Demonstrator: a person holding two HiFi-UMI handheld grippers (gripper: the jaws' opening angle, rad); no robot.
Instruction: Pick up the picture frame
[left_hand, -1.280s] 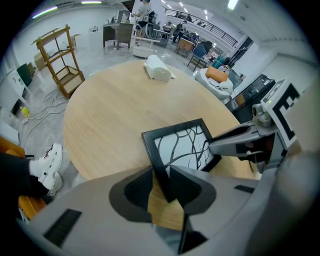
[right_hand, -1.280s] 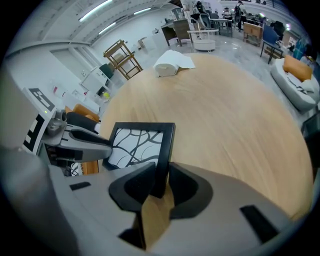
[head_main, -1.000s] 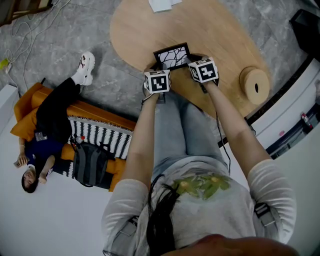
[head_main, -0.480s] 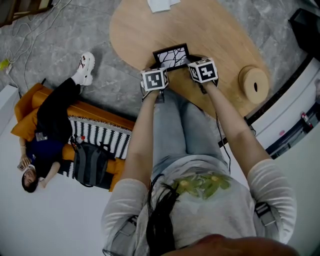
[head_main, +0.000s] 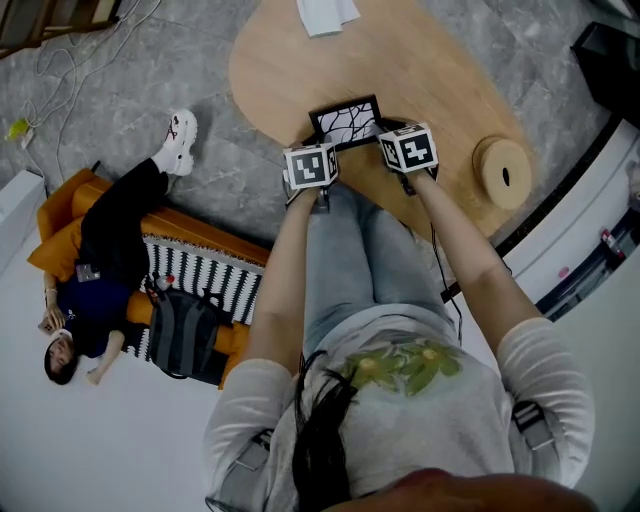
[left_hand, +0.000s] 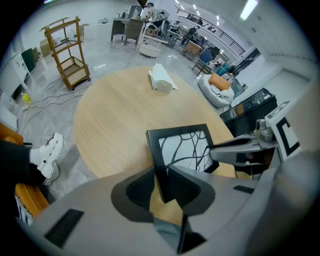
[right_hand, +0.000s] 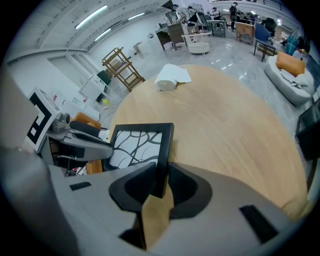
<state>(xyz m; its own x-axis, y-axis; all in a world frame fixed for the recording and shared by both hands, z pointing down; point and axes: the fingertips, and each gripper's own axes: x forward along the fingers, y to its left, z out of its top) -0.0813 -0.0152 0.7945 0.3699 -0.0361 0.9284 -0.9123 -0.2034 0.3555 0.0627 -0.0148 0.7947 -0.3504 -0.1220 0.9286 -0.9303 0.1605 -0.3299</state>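
- Wooden table (head_main: 430, 70): oval; its far end is cut off in the head view.
- Orange sofa (head_main: 55, 235): seen only in the head view. A person (head_main: 100, 260) lies on it beside a closed black backpack (head_main: 185, 330), whose contents are hidden.
- Picture frame (head_main: 348, 120): black, with a branching-line print. It is held tilted over the table's near edge, and contact with the tabletop is unclear.
- Left gripper (left_hand: 162, 182): pads pinch the frame's left edge.
- Right gripper (right_hand: 161, 182): pads pinch its right edge.
- Round wooden piece (head_main: 503, 172): slotted top, seen only in the head view.
- White roll (left_hand: 161, 80): on the table's far side, cropped in the head view.
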